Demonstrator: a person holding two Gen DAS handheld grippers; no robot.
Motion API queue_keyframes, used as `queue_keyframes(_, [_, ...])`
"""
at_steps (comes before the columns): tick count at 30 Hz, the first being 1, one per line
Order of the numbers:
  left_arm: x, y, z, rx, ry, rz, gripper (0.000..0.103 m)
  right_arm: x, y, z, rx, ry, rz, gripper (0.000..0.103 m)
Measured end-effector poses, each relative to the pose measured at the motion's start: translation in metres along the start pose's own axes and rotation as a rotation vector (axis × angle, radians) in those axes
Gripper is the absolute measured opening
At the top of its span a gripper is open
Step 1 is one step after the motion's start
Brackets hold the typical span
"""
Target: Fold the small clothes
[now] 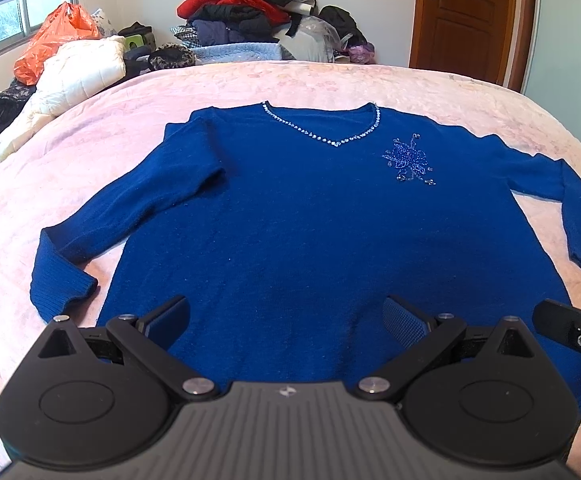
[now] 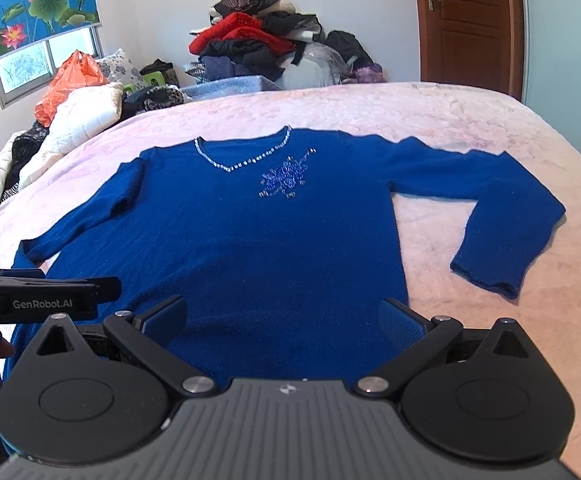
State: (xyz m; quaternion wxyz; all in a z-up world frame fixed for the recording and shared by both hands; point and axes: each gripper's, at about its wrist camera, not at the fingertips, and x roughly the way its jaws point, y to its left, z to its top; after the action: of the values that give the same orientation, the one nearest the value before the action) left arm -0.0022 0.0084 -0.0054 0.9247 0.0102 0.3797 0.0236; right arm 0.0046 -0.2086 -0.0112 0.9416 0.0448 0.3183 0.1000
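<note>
- Your left gripper hovers over the sweater's near hem, jaws spread wide, holding nothing.
- Your right gripper is just beside it over the same hem, jaws equally wide, also empty.
- The sweater lies flat, front up, in the middle of the bed, neckline toward the far edge, hem toward you.
- Both sleeves bend back toward the near edge, cuffs resting on the blanket either side of the body.
- Beyond the far edge, a clothes pile rises against the wall; an orange bag sits at the far left corner.
</note>
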Motion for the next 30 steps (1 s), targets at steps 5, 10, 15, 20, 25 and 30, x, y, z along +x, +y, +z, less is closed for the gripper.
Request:
queue_keyframes(5, [0.001,0.001,0.0,0.001,0.004,0.007,0.103,-0.001,0.003,-0.001,-0.028,-0.026,0.012,0.103])
queue_keyframes(10, [0.004,0.001,0.0,0.007,0.009,0.024,0.103,-0.001,0.0,0.0,-0.019,-0.016,0.045,0.103])
queue_keyframes(15, [0.006,0.002,0.0,0.009,0.014,0.033,0.103,0.002,-0.001,0.0,-0.032,0.0,0.045,0.103])
queue_keyframes(20, [0.01,0.001,0.001,0.014,0.018,0.046,0.103,0.006,0.0,-0.002,-0.057,0.007,0.02,0.103])
queue_keyframes(25, [0.014,-0.001,0.003,0.031,0.019,0.064,0.103,0.009,-0.002,-0.001,-0.043,0.009,0.055,0.103])
queue_keyframes(30, [0.017,-0.004,0.006,0.046,0.02,0.079,0.103,0.012,-0.005,0.001,-0.042,0.01,0.064,0.102])
